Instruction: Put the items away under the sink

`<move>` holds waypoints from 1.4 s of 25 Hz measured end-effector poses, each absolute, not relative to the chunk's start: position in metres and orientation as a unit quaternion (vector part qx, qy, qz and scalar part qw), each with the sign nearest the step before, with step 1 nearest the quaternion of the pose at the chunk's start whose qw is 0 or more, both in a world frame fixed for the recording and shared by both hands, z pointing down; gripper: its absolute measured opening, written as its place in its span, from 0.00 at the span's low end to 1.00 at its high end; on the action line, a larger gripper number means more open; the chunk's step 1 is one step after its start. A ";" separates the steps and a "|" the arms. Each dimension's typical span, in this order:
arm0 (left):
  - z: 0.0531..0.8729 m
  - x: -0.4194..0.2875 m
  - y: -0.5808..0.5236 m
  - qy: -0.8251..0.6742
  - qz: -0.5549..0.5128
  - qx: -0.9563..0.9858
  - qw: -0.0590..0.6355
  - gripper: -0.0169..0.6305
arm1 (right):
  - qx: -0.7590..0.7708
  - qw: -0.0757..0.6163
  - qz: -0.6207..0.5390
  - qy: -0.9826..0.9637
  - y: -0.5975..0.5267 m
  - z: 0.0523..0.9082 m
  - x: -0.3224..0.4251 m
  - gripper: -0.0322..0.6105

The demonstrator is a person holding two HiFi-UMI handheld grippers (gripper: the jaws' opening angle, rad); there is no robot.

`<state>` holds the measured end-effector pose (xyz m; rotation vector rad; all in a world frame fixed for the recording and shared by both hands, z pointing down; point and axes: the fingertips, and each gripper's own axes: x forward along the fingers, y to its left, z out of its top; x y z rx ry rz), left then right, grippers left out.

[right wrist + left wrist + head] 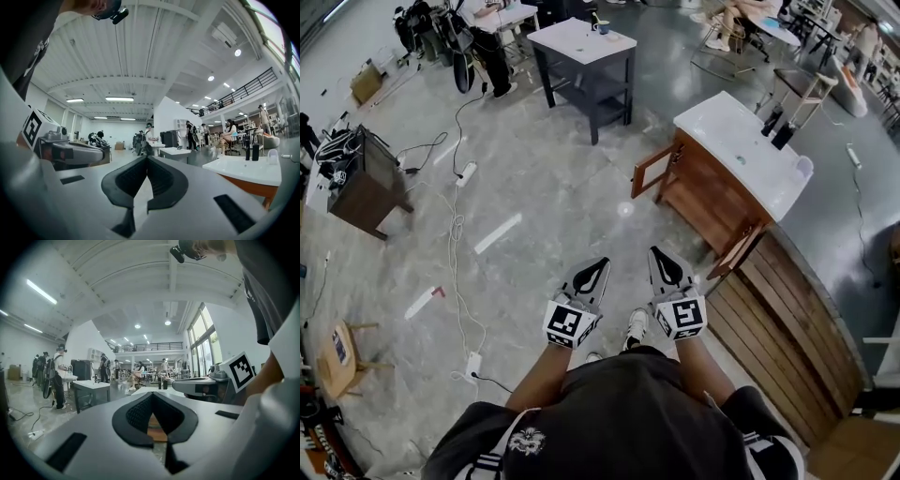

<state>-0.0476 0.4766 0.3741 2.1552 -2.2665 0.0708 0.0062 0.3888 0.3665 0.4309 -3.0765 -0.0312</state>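
Here, at the far left, one small round wooden stool (338,351) and one boxy brown cabinet (367,180) stand on a smooth, glossy grey floor (546,192) in a large open hall, with thin pale cables (455,236) snaking across it. Farther back stands one dark-framed table (584,45) with a flat white top. In the lower middle the left gripper (600,265) and the right gripper (657,253) are held level side by side, near each other but apart; each has its ribbed black jaws pressed together at the tips with nothing between them. To the right is the sink cabinet (705,192), warm brown wood under a smooth white top, with its two doors (652,172) swung open. Two slim dark bottles (777,126) stand upright on that white top, near its back edge. Beyond it curves a wall of brown wooden slats (792,319).
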 end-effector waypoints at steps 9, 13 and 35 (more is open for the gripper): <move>0.367 -0.058 0.374 -0.707 0.032 0.707 -0.007 0.02 | 0.144 0.022 0.010 -0.989 0.307 0.380 -0.006 0.09; 0.368 -0.060 0.341 -0.705 0.038 0.708 -0.001 0.02 | 0.135 0.023 0.019 -0.990 0.282 0.382 -0.009 0.09; 0.385 -0.087 0.206 -0.667 0.038 0.744 0.020 0.02 | 0.226 0.046 0.008 -0.973 0.151 0.393 -0.010 0.09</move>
